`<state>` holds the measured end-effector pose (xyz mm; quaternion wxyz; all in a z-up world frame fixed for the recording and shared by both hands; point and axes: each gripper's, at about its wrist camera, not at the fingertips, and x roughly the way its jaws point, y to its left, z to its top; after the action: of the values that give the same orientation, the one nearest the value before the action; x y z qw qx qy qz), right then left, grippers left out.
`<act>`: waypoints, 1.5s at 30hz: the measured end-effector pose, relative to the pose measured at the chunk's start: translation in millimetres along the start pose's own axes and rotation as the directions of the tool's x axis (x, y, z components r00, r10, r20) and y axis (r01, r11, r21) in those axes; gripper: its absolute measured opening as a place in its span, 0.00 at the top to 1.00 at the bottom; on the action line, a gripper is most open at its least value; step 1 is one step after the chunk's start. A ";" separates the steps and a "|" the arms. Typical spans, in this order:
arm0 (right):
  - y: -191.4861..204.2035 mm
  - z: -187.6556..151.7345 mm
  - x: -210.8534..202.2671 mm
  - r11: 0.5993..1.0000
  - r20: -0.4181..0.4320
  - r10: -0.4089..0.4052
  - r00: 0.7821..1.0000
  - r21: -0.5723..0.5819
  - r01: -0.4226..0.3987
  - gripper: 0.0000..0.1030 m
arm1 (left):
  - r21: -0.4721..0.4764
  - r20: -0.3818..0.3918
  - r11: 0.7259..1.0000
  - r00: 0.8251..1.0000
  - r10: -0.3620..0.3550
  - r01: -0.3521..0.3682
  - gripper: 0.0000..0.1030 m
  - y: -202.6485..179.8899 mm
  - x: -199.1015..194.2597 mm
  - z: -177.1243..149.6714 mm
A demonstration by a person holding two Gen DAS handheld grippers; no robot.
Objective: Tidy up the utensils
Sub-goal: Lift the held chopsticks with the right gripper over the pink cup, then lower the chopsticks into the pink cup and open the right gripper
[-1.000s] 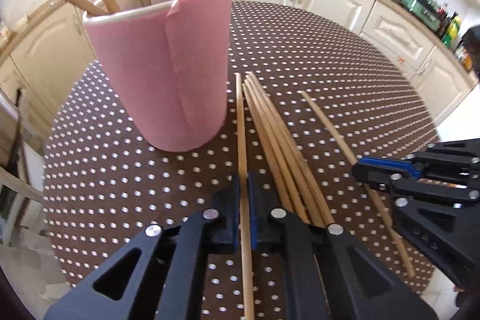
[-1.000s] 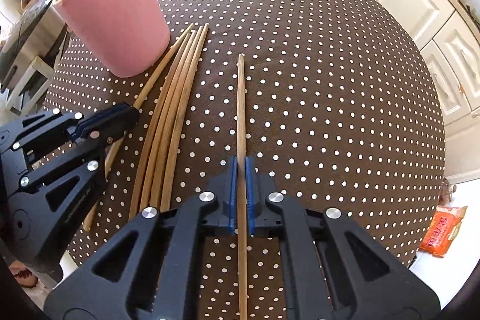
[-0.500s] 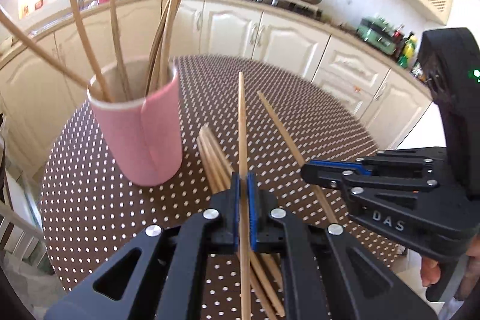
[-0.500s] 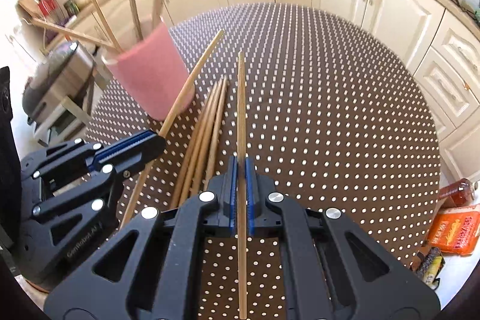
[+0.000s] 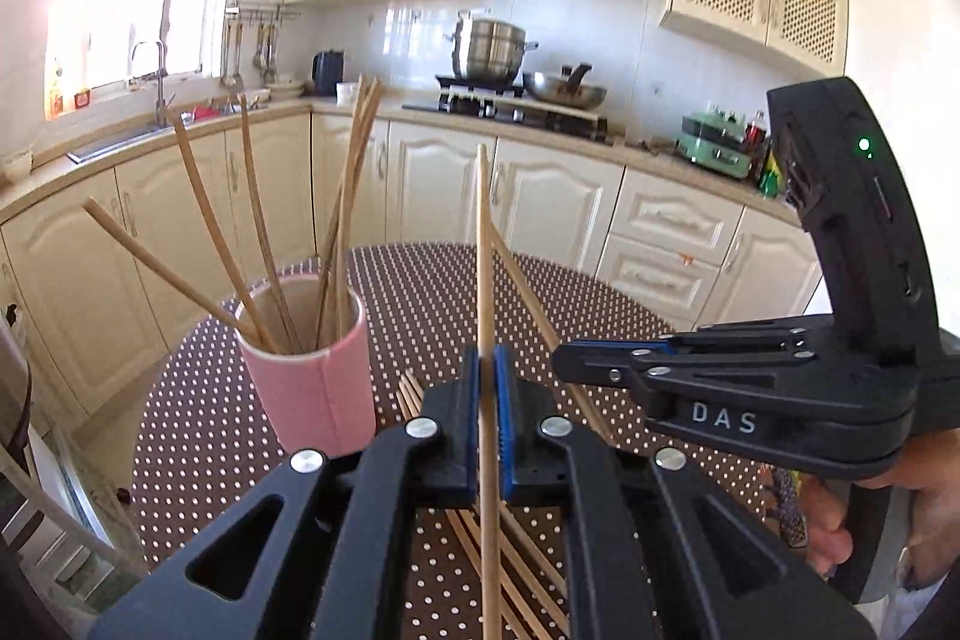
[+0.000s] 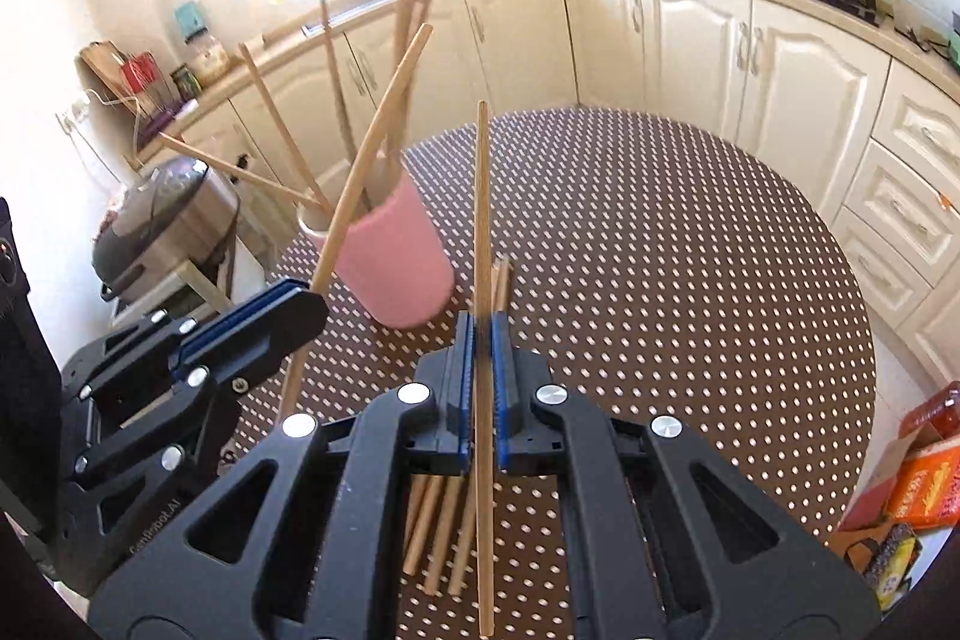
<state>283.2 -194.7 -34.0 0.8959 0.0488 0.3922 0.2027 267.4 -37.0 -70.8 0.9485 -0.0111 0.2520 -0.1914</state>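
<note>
Left wrist view: left gripper (image 5: pixel 487 370) clamped on one chopstick (image 5: pixel 482 244), raised right of pink cup (image 5: pixel 315 388); cup on dotted table (image 5: pixel 600 304), holding several sticks; loose sticks (image 5: pixel 516 574) flat on table beside cup.

Right wrist view: right gripper (image 6: pixel 478 340) clamped on own chopstick (image 6: pixel 481 208), right of cup (image 6: pixel 396 268); left gripper (image 6: pixel 288 310) just left of cup.

"DAS" on right gripper (image 5: pixel 561 361); elsewhere perhaps illegible.
</note>
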 end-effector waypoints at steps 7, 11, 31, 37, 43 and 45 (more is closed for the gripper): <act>21.1 12.7 -1.8 0.999 0.060 0.039 0.997 -0.017 -0.038 0.94 | -0.018 0.085 1.000 0.996 -0.001 0.002 0.95 9.7 -16.2 10.2; 31.4 20.6 -0.5 0.998 0.084 0.058 0.995 -0.027 -0.056 0.94 | -0.030 0.124 1.000 0.992 0.000 0.003 0.95 15.7 -16.3 16.7; 39.7 46.8 3.5 0.993 0.292 0.112 0.950 0.001 -0.118 0.94 | -0.156 0.489 0.987 0.864 0.119 -0.047 0.95 72.8 -22.0 46.5; 41.6 57.4 6.5 0.991 0.355 0.133 0.925 -0.017 -0.136 0.94 | -0.158 0.541 0.984 0.827 0.152 -0.078 0.95 79.4 -9.1 45.0; 38.5 67.9 16.8 0.990 0.390 0.135 0.911 -0.014 -0.141 0.94 | -0.139 0.563 0.985 0.810 0.165 -0.103 0.95 79.6 6.3 46.0; 37.0 71.5 19.3 0.989 0.402 0.139 0.905 -0.011 -0.146 0.94 | -0.137 0.561 0.985 0.811 0.166 -0.108 0.95 80.7 12.2 46.2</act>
<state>334.6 -148.0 11.2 0.9396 0.1264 0.1974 0.2495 328.3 29.8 -45.8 0.9899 -0.0963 -0.0341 -0.0978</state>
